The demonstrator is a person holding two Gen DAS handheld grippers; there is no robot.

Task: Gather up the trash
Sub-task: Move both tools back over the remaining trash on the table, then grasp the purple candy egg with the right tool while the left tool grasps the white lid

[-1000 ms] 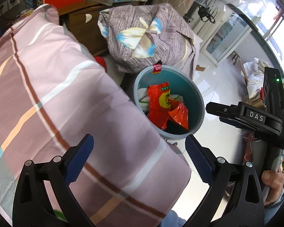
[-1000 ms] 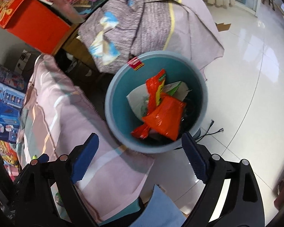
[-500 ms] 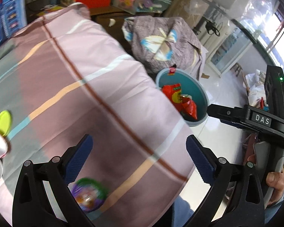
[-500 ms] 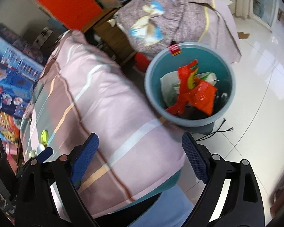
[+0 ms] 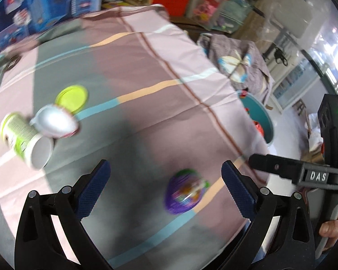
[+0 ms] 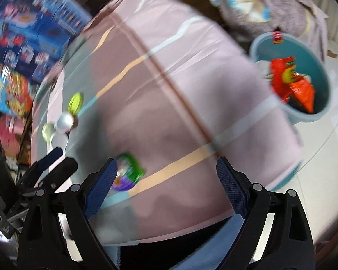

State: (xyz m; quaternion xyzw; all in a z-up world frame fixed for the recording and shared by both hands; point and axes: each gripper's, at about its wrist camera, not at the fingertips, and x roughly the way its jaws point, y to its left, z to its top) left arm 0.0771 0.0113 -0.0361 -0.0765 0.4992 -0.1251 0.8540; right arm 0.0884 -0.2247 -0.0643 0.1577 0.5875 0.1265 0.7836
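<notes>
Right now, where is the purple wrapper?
In the left wrist view, the purple wrapper lies on the striped tablecloth, between the open left gripper jaws.

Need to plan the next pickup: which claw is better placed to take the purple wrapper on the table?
Probably left. The purple wrapper lies between the open left claw fingers, slightly right of centre. In the right claw view it sits beside the left finger, off-centre.
</notes>
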